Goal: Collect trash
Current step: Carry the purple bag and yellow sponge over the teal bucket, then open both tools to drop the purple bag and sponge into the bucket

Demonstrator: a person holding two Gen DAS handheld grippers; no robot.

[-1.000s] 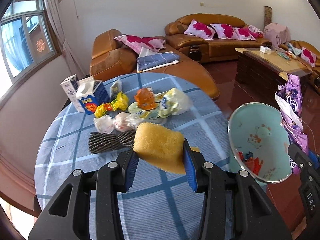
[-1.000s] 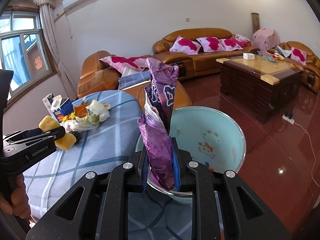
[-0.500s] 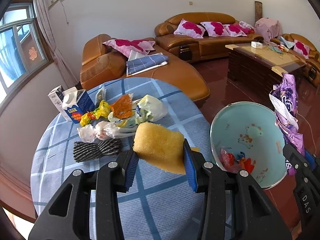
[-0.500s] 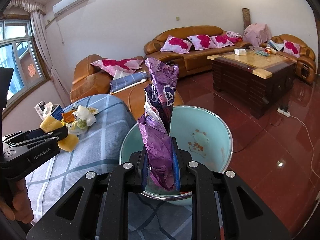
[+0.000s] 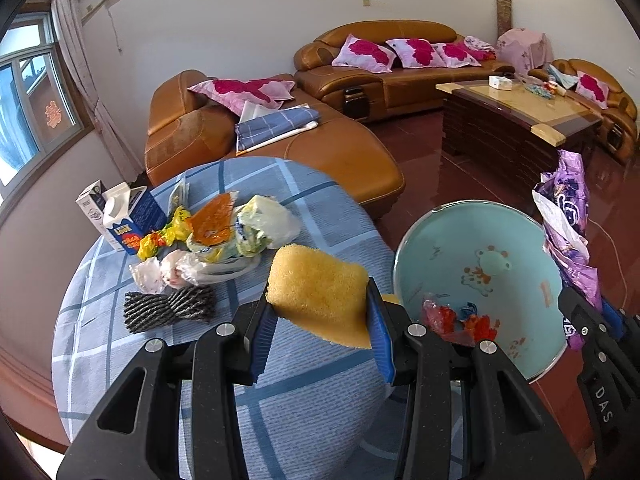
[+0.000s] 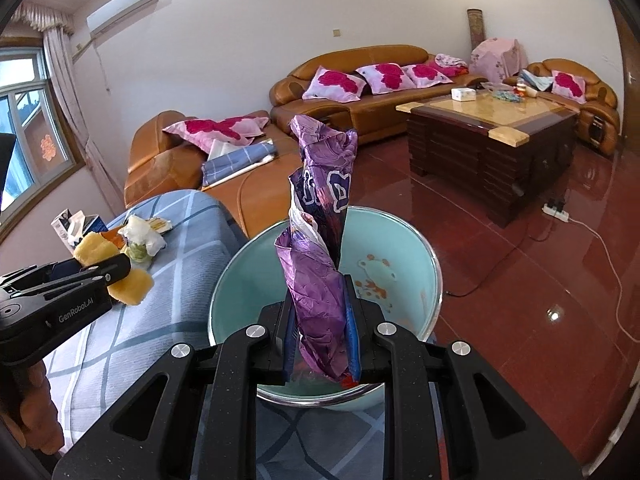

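A yellow sponge (image 5: 318, 286) is squeezed tight between the blue pads of the left gripper (image 5: 320, 334). It is held up over the near edge of the tabletop (image 5: 304, 400), which is covered with a blue checked cloth. A crumpled purple wrapper (image 6: 320, 248) is pinched in the right gripper (image 6: 320, 340) and stands up tall from it. The wrapper is held right over a light blue basin (image 6: 400, 256) that sits just beside the tabletop. Some red and blue scraps (image 5: 456, 318) are seen lying inside the basin.

More trash is left on the tabletop, farther back. A blue and white milk carton (image 5: 128, 220) is standing there. Beside it, a yellow wrapper (image 5: 164, 236), an orange packet (image 5: 212, 220) and a pale plastic bag (image 5: 264, 224) are piled close together. A grey knitted cloth (image 5: 168, 308) is lying flat in front of the pile.
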